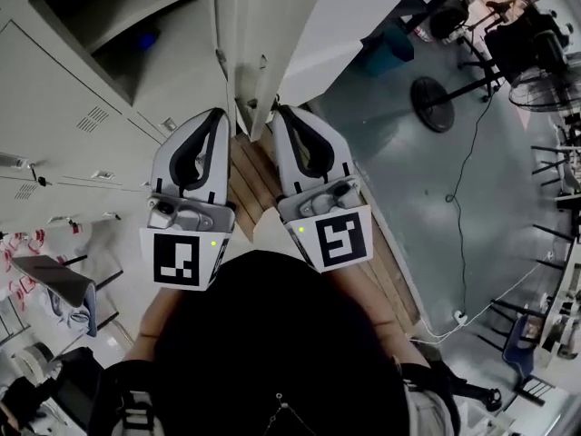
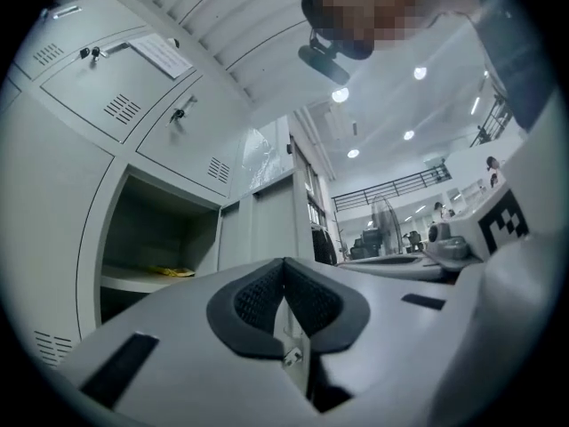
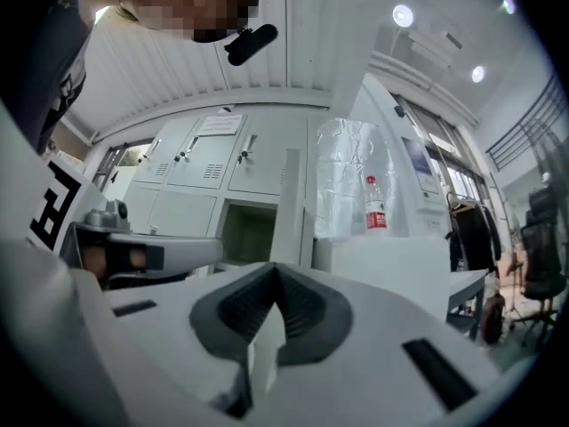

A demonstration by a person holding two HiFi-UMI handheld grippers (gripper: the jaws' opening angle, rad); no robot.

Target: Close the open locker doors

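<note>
1. The open door (image 1: 261, 57) stands edge-on just ahead of the left gripper (image 1: 221, 114) and right gripper (image 1: 281, 110). An open locker (image 1: 118, 25) gapes to its left.
2. Both pairs of fingers are pressed together and hold nothing (closed tips would do for pushing).
3. Risk: a tip could slide off the thin door edge. A hard shove could also make the door bounce back off the frame unlatched.
4. Hard to tell: whether either gripper touches the door. Hinge and latch are hidden, and a yellow thing (image 2: 173, 271) on the locker's shelf is unclear.
</note>
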